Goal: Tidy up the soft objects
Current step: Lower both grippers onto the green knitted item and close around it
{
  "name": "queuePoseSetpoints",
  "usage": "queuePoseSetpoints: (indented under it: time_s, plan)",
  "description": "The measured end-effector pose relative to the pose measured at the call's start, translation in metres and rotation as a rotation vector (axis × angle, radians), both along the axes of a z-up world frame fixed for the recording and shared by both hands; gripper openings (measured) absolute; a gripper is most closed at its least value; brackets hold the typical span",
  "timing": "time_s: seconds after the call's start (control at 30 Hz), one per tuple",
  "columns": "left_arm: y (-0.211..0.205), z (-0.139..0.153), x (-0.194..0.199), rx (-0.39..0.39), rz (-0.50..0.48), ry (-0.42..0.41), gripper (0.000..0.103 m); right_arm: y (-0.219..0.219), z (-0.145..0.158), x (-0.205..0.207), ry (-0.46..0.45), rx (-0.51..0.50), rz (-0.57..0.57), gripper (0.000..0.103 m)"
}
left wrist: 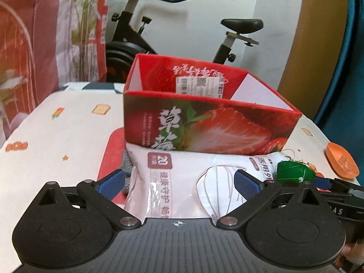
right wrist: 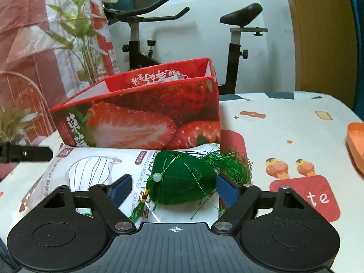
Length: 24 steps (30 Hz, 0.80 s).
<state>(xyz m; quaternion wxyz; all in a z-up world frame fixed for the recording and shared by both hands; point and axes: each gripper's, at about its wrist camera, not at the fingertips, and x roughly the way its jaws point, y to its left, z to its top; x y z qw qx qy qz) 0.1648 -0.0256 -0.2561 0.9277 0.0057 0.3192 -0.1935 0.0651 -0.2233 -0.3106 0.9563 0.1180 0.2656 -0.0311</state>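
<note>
Nearest, the right gripper point(right wrist: 174, 190) brackets the green sachet point(right wrist: 184, 177) atop the mask packet point(left wrist: 173, 182), which the wide-open left gripper point(left wrist: 178, 184) straddles before the strawberry box point(left wrist: 211, 122); pads unseated, next: squeeze, lift.

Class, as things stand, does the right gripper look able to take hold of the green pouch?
Probably yes: the right gripper already straddles the green pouch, which lies on the mask packet. Only loose tassel threads cross the gap.

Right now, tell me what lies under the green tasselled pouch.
The green tasselled pouch rests on the white pack of surgical masks, which lies against the strawberry box. The pack's print beneath the pouch is covered.
</note>
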Motion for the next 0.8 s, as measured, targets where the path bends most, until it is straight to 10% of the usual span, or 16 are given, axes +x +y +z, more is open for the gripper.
queuePoseSetpoints:
  time_s: [0.8]
  plan:
    - [0.033,-0.002,0.01,-0.167,0.076,0.075,0.084,0.114,0.019,0.055,0.004,-0.147,0.373,0.062]
